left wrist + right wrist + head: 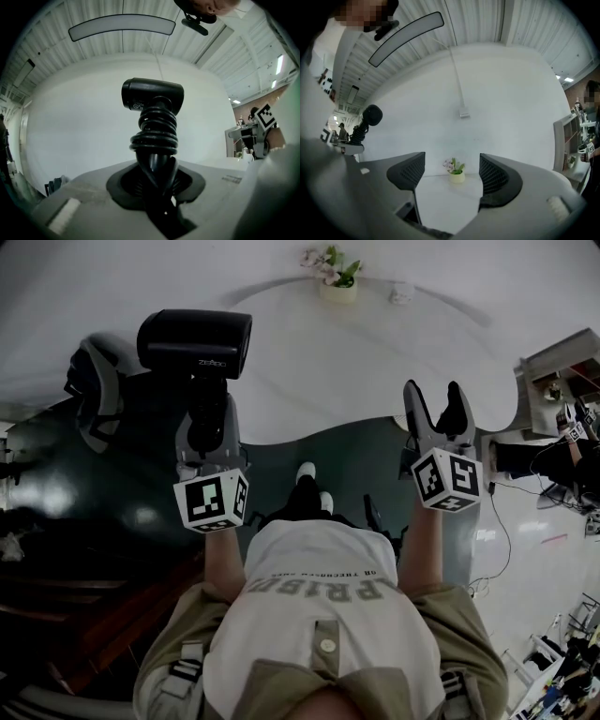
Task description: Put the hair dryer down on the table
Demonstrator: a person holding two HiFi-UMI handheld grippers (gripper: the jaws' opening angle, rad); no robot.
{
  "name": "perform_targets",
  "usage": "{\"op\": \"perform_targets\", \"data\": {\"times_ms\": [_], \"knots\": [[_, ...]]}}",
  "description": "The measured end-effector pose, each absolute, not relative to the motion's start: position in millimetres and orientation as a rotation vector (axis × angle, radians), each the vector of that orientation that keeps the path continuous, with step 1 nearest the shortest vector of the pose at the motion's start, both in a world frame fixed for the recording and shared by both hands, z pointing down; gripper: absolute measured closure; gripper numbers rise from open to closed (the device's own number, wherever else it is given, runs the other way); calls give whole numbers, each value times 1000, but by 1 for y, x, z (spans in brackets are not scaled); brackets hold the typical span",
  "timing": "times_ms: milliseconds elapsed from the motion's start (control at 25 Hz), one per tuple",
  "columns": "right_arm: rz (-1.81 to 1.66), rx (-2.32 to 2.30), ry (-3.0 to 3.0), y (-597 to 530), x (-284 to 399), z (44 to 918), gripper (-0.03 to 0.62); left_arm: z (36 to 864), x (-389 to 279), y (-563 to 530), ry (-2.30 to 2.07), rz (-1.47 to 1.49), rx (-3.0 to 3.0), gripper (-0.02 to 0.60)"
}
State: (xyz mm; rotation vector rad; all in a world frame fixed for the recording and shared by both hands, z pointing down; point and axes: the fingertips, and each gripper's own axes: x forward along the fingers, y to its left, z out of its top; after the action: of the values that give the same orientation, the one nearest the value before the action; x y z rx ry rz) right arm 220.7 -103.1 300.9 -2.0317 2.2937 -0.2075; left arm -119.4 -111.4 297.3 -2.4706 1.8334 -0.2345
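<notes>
White tabletop, smooth and wavy-edged, forms the backdrop.

Hair dryer: matte black, with a stubby cylindrical barrel set crosswise atop a handle wound with glossy coiled cord. It is held upright at the table's near left edge.

Left gripper: grey body, dark ribbed pads, jaws drawn in and pinching the dryer's handle.

Right gripper: jaws spread wide with nothing between them, at the table's near edge.

Small pale flower pot: on the far side of the table.

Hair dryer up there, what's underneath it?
The hair dryer, held up by the left gripper, hangs over the white table's edge and the dark floor beside it. The spot right below is covered by the dryer itself.
</notes>
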Motion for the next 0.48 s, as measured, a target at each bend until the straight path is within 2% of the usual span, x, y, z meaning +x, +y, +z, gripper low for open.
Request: {"op": "perform_targets", "data": {"times_ms": [480], "knots": [[-236,-1975,2286,-158,203,301,243,307,-131,-178,1787,-236,-2531,471]]}}
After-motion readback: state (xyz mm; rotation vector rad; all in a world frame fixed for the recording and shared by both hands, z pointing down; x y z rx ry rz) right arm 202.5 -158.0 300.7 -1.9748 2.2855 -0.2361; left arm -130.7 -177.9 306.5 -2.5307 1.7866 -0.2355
